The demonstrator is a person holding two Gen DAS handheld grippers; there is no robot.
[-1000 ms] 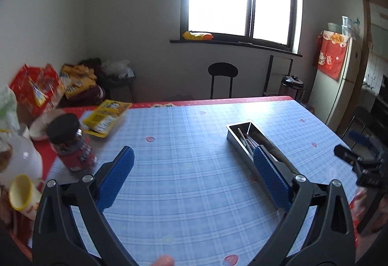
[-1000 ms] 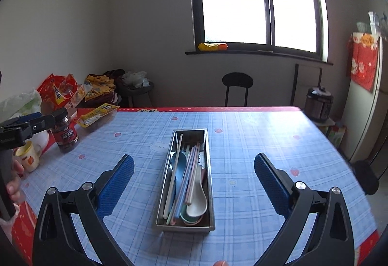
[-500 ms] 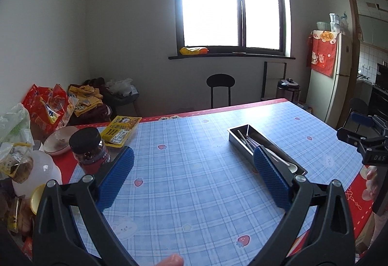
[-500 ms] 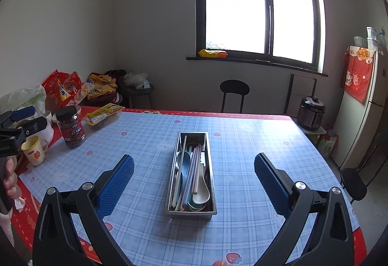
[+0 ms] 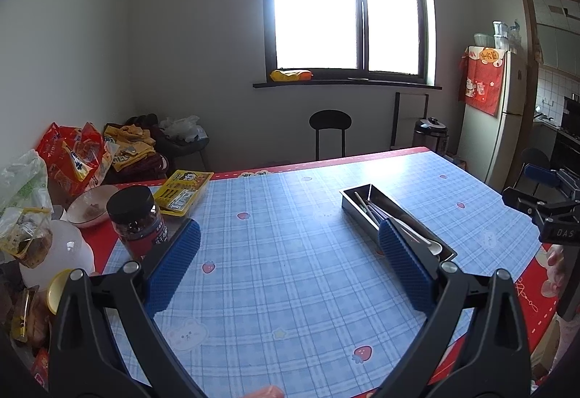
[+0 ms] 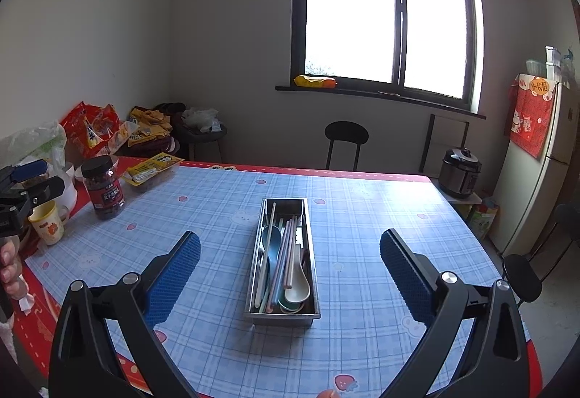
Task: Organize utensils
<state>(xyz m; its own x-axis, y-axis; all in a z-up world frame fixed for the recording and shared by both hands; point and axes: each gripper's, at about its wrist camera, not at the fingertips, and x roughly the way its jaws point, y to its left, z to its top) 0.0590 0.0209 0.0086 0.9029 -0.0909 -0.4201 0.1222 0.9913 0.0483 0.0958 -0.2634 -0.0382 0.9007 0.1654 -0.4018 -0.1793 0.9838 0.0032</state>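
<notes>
In the left wrist view, the long steel utensil tray is partly covered by a blue ribbed pad of the left tongs. The yellow cup is half hidden. The right tongs are cut off at the edge.

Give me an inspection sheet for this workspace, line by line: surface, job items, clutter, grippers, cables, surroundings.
Surface: table under a blue plaid cloth with red border.
Job's things: steel tray mid-table, holding chopsticks and spoons.
Clutter: dark-lidded jar, yellow packet, cup, snack bags along the left edge.
Grippers: left gripper and right gripper open, empty, above the table.
Cables: nothing seen.
Surroundings: window, stool, rice cooker, fridge.
</notes>
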